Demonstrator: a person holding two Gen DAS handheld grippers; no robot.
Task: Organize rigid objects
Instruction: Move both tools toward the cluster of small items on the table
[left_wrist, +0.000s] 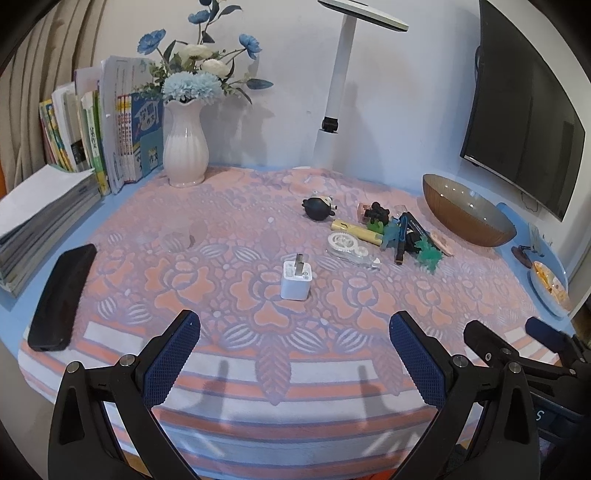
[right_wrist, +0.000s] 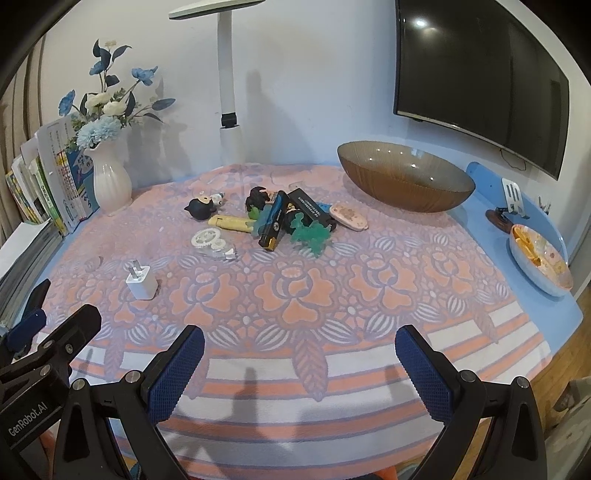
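A white plug charger (left_wrist: 296, 280) (right_wrist: 142, 282) stands on the floral cloth in front of my left gripper (left_wrist: 295, 332), which is open and empty above the table's near edge. My right gripper (right_wrist: 300, 345) is open and empty, also near the front edge. A pile of small items lies mid-table: a black figurine (right_wrist: 202, 209), a yellow stick (right_wrist: 231, 223), a clear correction tape (right_wrist: 214, 243), a black battery pack (right_wrist: 274, 221), green plastic plants (right_wrist: 312, 236) and a pink case (right_wrist: 349, 218). A brown glass bowl (right_wrist: 406, 181) (left_wrist: 467, 216) stands behind them at the right.
A black phone (left_wrist: 61, 295) lies at the left edge. Books (left_wrist: 92, 144), a white vase with blue flowers (left_wrist: 185, 147) and a lamp post (left_wrist: 334, 110) stand at the back. A monitor (right_wrist: 480, 74) hangs at right. A dish with snacks (right_wrist: 539, 258) sits at the right edge.
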